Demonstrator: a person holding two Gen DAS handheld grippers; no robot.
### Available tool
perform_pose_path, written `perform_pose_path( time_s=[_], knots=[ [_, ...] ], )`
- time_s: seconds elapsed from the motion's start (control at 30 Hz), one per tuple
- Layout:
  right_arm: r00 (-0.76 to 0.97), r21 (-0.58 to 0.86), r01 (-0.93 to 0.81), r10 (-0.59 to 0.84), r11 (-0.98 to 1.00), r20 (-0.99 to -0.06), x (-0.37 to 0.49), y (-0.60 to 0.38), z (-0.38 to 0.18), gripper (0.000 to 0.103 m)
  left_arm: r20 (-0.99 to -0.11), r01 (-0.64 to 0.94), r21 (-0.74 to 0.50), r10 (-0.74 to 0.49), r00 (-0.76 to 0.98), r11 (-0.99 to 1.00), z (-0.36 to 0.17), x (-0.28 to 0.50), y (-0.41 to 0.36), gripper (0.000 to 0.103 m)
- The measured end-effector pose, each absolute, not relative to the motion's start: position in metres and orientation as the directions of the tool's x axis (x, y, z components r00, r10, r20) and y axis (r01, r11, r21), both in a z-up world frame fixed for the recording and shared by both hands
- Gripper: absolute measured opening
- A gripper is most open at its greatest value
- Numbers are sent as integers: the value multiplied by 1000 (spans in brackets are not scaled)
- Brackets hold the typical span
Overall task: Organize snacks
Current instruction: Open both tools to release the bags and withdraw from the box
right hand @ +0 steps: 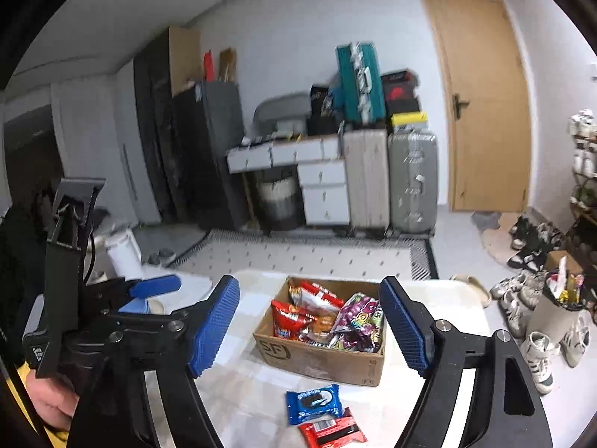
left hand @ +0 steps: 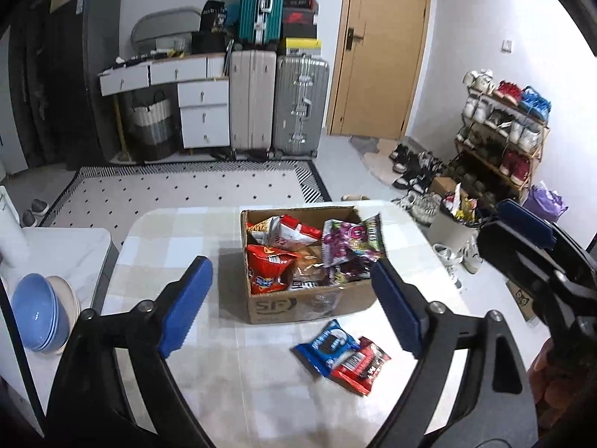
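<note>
Lying flat on the desk point(left hand: 179, 231), blue point(left hand: 328, 347) and red cookie packets point(left hand: 360, 366) front a snack-filled cardboard box point(left hand: 309, 306); both hand-held grippers, left point(left hand: 291, 306) and right point(right hand: 309, 328), gape wide, empty.

The left gripper point(left hand: 291, 302) fills the lower frame, jaws wide apart with nothing between them; beyond it, at centre, a cardboard box point(left hand: 313, 304) full of snack bags sits on the checked table point(left hand: 179, 231); a blue packet point(left hand: 328, 347) and a red packet point(left hand: 360, 366) lie touching, lower centre; the right gripper point(left hand: 530, 239) enters at right; blue bowls point(left hand: 35, 311) sit lower left.
</note>
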State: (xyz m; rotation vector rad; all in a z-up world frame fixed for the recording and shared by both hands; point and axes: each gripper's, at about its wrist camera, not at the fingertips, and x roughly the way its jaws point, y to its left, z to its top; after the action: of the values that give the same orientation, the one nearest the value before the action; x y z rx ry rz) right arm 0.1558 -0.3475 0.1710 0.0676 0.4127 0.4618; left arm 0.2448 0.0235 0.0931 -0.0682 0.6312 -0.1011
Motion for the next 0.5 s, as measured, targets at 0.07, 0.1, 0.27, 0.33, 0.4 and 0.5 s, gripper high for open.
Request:
perform_pose_path(
  time_s=[0.07, 0.1, 0.27, 0.33, 0.4, 0.5],
  knots=[
    [816, 171, -430, 463, 886, -345, 133, -350, 171, 81, -557, 65, -81, -100, 824, 995, 100, 222, 21, 98],
    [824, 176, -427, 462, 887, -329, 120, -353, 171, 87, -541, 57, -69, -85, 836, 996, 103, 209, 21, 103],
    [847, 281, -384, 457, 880, -273, 62, -372, 156, 96, -468, 65, -65, -88, 879, 996, 100, 151, 23, 102],
    [846, 287, -385, 460, 877, -271, 45, -376, 150, 96, -455, 48, -76, -78, 887, 996, 89, 131, 28, 102],
    [866, 247, -370, 428, 896, -257, 23, -378, 144, 98, -465, 30, -91, -69, 882, 995, 79, 111, 34, 102],
    [880, 215, -368, 413, 905, -235, -5, -385, 138, 101, -479, 10, -106, -59, 876, 994, 65, 88, 44, 102]
  ],
)
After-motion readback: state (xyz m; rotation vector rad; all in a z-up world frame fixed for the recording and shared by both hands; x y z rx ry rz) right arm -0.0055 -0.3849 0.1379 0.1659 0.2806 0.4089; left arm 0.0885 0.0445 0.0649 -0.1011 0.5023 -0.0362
